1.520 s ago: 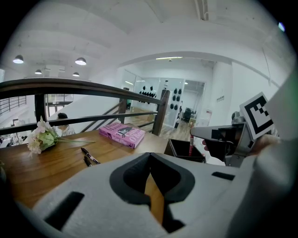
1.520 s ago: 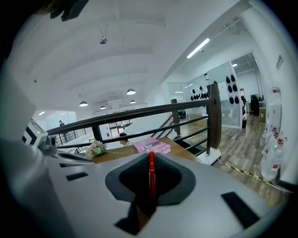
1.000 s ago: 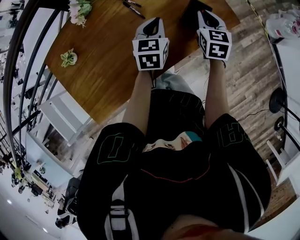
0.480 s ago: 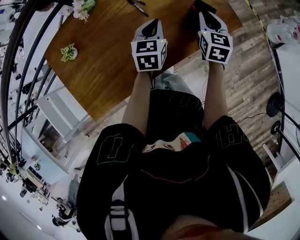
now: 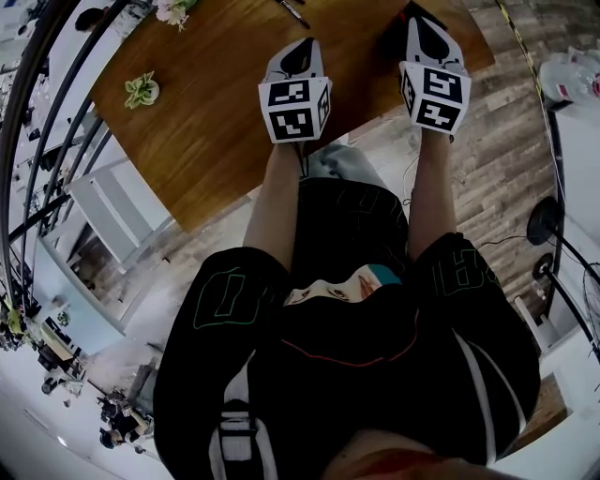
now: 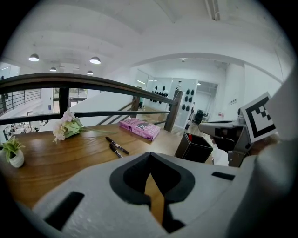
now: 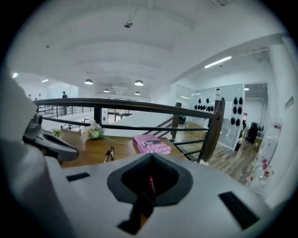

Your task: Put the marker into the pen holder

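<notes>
Slowly | you're pushing left gripper and right gripper up-frame toward the markers (top edge, untouched) | both jaws sitting closed, holding nothing | pickup not yet begun

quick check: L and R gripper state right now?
Left gripper: shut, empty; only the table shows through the slit.
Right gripper: shut, nothing gripped; a red sliver shows behind the slit.

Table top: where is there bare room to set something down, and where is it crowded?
Bare wood lies between the potted plant and the two markers, in front of the flowers, down to the near edge of the table. The far right is crowded: markers, pink book and pen holder sit close together.
</notes>
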Action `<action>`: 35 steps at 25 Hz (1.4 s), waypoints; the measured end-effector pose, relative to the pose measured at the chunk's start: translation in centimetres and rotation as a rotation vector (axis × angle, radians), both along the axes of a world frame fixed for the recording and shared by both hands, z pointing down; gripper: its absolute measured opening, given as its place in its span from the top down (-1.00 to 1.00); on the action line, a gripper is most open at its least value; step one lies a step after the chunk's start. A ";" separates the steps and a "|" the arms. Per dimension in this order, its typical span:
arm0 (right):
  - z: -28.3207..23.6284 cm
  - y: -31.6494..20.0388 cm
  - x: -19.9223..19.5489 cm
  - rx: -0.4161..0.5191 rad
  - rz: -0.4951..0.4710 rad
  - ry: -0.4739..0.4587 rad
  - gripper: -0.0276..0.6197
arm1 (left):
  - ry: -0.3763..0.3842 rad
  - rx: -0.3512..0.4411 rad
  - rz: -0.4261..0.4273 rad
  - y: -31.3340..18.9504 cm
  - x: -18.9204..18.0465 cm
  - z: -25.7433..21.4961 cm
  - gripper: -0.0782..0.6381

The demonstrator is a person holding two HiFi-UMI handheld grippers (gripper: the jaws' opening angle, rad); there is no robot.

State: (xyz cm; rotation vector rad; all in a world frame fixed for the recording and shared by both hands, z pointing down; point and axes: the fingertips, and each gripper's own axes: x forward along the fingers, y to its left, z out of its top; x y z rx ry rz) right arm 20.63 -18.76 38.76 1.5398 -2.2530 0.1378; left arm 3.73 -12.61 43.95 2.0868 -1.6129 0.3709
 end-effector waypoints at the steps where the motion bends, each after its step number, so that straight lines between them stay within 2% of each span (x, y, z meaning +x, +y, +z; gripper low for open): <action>1: -0.3 -0.1 -0.5 0.003 -0.008 -0.017 0.90 | 0.002 -0.001 -0.010 0.1 -0.4 0.1 0.76; 13: -0.6 0.8 -8.7 -0.011 -0.213 -0.106 0.90 | 0.019 -0.009 -0.106 0.1 -4.4 0.2 0.76; 20: 1.5 0.9 -12.1 -0.078 -0.277 -0.116 0.90 | 0.018 -0.036 -0.169 0.9 -7.5 1.0 0.76; 35: 7.2 0.0 -18.5 -0.251 -0.381 -0.087 0.90 | 0.054 -0.095 -0.245 0.5 -12.4 4.0 0.76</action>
